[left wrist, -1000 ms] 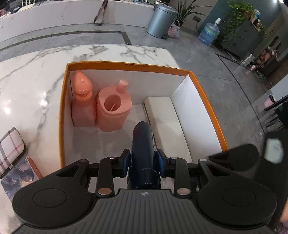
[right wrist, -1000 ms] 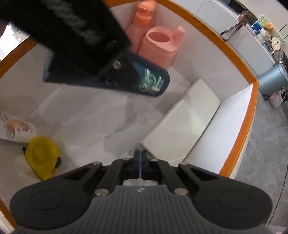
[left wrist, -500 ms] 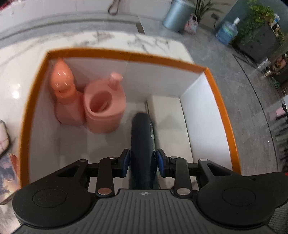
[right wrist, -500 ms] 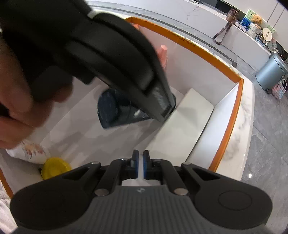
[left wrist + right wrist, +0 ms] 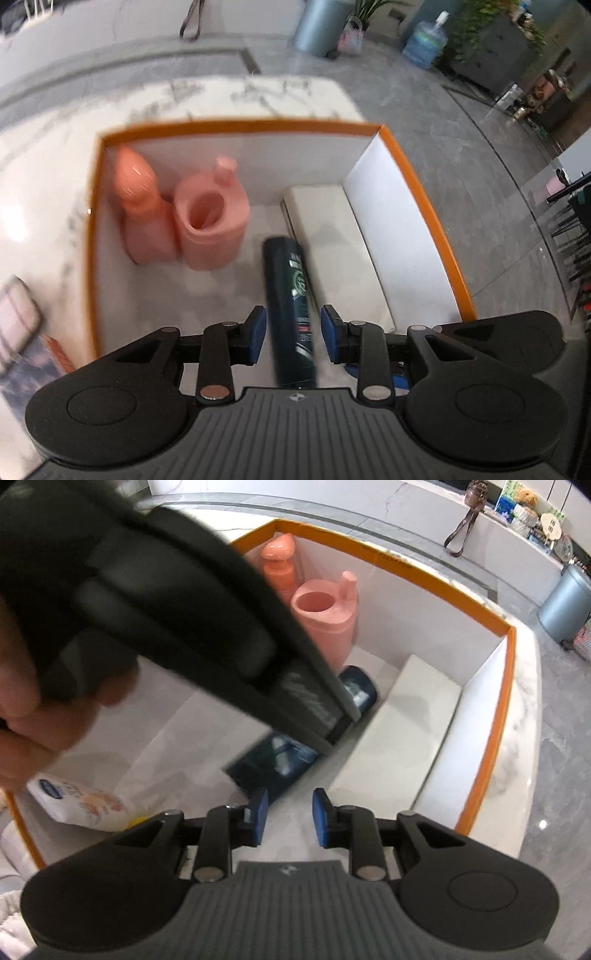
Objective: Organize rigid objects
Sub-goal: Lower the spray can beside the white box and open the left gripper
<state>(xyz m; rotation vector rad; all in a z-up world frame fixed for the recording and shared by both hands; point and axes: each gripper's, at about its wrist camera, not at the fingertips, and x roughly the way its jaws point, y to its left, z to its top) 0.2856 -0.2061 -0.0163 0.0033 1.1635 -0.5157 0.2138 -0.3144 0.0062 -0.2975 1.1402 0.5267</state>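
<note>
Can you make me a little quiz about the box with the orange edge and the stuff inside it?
1. How many pink containers stand together in a corner of the box?
2. True or false: the dark bottle stands upright between the pink containers.
3. What lies flat along the box wall opposite the pink containers? A) a white block B) a red ball C) a spoon

Key: 1. two; 2. false; 3. A

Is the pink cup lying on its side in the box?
No, the pink cup stands upright with its round opening facing up, right beside the pink bottle in the corner of the box.
</note>
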